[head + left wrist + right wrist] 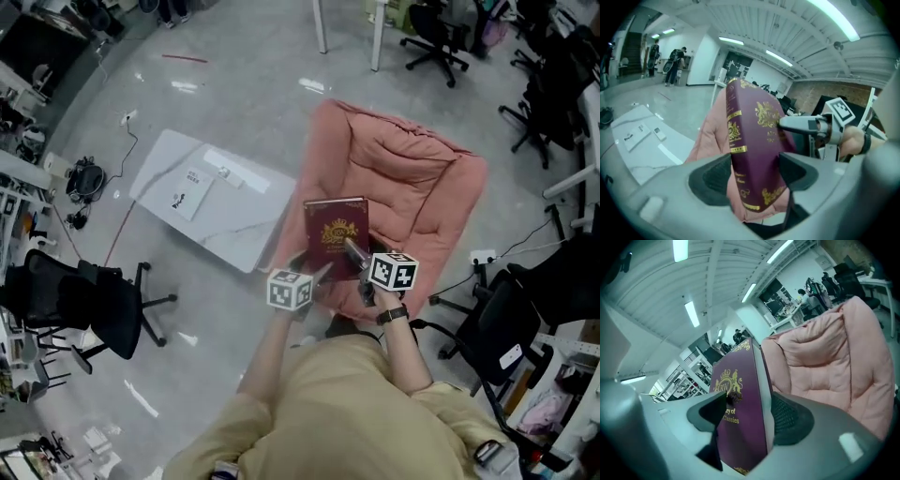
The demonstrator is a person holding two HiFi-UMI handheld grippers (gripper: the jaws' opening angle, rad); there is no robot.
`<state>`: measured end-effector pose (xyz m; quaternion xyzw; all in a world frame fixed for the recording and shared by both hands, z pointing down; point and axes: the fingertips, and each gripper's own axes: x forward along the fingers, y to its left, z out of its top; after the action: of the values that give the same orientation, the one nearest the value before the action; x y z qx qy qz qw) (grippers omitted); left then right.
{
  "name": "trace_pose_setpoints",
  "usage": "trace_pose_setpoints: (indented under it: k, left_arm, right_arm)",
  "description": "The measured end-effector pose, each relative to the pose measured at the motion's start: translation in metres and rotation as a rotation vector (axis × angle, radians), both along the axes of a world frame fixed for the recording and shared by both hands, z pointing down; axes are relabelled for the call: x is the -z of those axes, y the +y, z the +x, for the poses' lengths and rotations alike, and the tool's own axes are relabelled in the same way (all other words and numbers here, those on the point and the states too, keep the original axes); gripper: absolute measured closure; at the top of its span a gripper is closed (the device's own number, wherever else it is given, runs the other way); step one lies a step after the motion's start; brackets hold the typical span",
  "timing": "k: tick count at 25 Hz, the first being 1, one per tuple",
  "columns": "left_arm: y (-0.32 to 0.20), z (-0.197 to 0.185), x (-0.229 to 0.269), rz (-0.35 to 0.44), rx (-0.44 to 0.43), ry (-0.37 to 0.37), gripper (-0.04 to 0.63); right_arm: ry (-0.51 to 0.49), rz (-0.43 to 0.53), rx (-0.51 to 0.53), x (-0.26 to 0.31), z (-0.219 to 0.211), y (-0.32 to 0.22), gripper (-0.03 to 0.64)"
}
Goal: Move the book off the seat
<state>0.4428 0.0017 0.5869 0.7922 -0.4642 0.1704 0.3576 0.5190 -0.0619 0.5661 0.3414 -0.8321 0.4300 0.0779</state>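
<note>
- left gripper (322, 273) and right gripper (352, 251) each clamp wide-set jaws on the near end of the book (335, 229).
- it sits above the pink seat (417, 178), with its long axis running near to far and its cover up.

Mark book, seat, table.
book (336, 232): head view, middle of its cover
seat (403, 173): head view, pink back cushion
table (234, 230): head view, bare white top

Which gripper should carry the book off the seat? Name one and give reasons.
Left, probably. The left gripper and right gripper both clamp the book, but the left holds the side nearer the white table beside the pink chair; the right would have to reach across.
</note>
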Motion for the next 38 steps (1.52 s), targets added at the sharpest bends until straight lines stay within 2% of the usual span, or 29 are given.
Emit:
trace_pose_setpoints:
  k: [5,9,13,18,23,28,31,34,38]
  left_arm:
    - [0.001,-0.044,0.069,0.157,0.124,-0.032,0.281]
    - [0.017,-0.108,0.123,0.268,0.262,-0.089,0.281]
    - [0.060,-0.177,0.163,0.344,0.384,-0.144,0.281]
    - [0.141,-0.263,0.204,0.422,0.529,-0.222,0.281]
    - [0.254,-0.350,0.243,0.498,0.674,-0.293,0.282]
    - [0.342,-0.399,0.260,0.520,0.794,-0.372,0.282]
    - [0.398,-0.424,0.262,0.539,0.869,-0.361,0.282]
    - [0.449,-0.443,0.255,0.547,0.947,-0.336,0.285]
    - [0.494,-0.462,0.244,0.545,1.051,-0.312,0.287]
  right_arm:
    - [-0.055,0.149,0.092,0.073,-0.050,-0.004,0.325]
    - [-0.125,0.243,0.202,0.130,-0.120,0.005,0.325]
    - [-0.181,0.314,0.316,0.174,-0.197,0.044,0.325]
    - [-0.226,0.442,0.475,0.224,-0.292,0.123,0.324]
    - [-0.277,0.569,0.621,0.269,-0.387,0.237,0.322]
    - [-0.334,0.633,0.731,0.290,-0.441,0.326,0.318]
    - [-0.362,0.629,0.772,0.288,-0.472,0.380,0.314]
    - [-0.335,0.641,0.833,0.277,-0.498,0.432,0.285]
    - [-0.333,0.617,0.901,0.269,-0.526,0.474,0.299]
